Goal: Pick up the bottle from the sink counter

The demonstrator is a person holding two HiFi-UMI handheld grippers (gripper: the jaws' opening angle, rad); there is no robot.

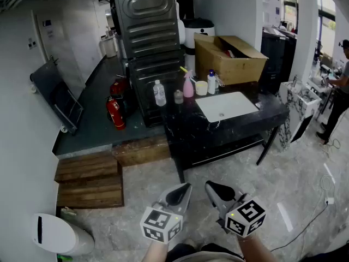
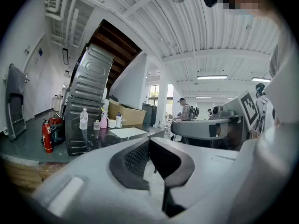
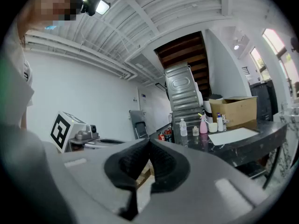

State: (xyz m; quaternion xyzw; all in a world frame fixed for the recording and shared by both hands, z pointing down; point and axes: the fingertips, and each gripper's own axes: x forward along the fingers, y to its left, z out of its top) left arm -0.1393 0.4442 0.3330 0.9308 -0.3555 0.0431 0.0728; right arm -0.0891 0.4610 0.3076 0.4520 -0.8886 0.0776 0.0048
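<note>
Cardboard box (image 1: 232,59); red fire extinguisher (image 1: 115,114); stacked wooden steps (image 1: 90,180).

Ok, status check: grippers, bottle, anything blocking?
Left gripper and right gripper both shut, empty, held low, short of the counter. Clear bottle upright at counter's left end, untouched. Small jar beside it, apart.

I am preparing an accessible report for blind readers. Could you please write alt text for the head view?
The left claw and right claw, both shut and empty, point toward a black stone sink counter ahead, not touching it. On it stand a clear plastic bottle with a white cap and a pink spray bottle, beside a white rectangular basin.
</note>
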